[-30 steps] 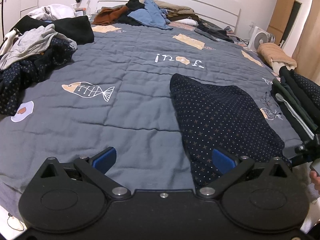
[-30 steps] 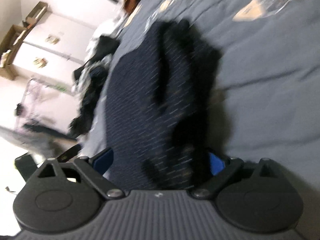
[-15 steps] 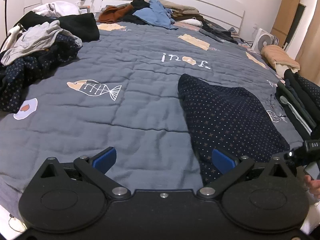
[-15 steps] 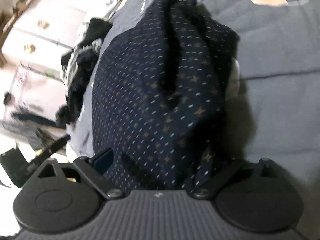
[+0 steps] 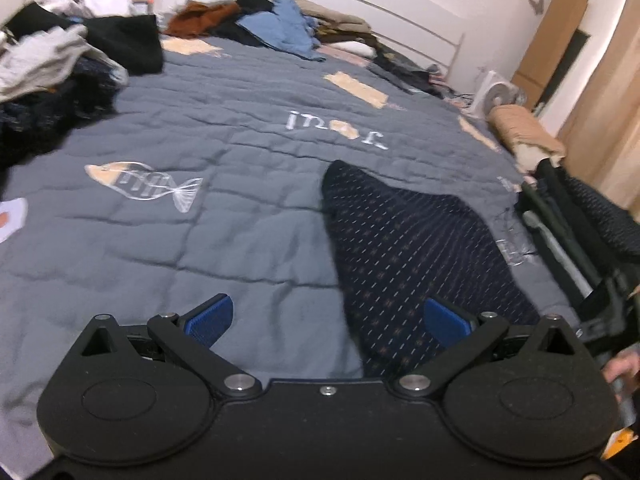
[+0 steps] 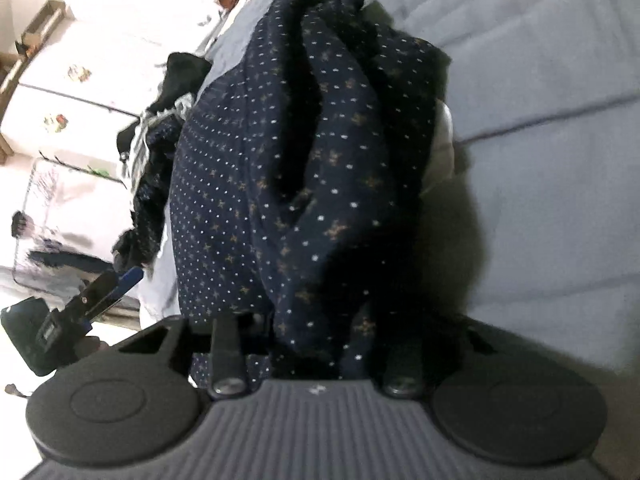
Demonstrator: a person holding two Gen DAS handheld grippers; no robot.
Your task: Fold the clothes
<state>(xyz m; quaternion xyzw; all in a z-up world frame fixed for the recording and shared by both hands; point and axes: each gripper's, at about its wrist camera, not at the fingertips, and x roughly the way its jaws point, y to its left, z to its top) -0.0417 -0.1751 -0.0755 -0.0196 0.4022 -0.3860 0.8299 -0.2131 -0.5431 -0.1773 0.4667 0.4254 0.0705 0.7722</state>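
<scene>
A navy dotted garment (image 5: 412, 248) lies folded on the grey quilt (image 5: 224, 216) near the bed's right front edge. My left gripper (image 5: 326, 318) is open and empty, hovering just above the quilt, with its right blue pad over the garment's near left edge. In the right wrist view the same garment (image 6: 304, 160) fills the frame, bunched into ridges. My right gripper (image 6: 312, 336) is shut on its near edge, the fingers drawn together and buried in cloth. The left gripper (image 6: 100, 292) shows at the far left of that view.
Unfolded clothes are heaped at the quilt's left edge (image 5: 52, 80) and along the headboard (image 5: 276, 24). A stack of folded dark clothes (image 5: 576, 224) sits at the right edge, with a tan rolled item (image 5: 524, 132) and a white fan (image 5: 496, 92) beyond.
My right gripper's jaws have closed onto the garment's near edge, and that view has drawn closer to the cloth. My left gripper has shifted slightly; it stays open.
</scene>
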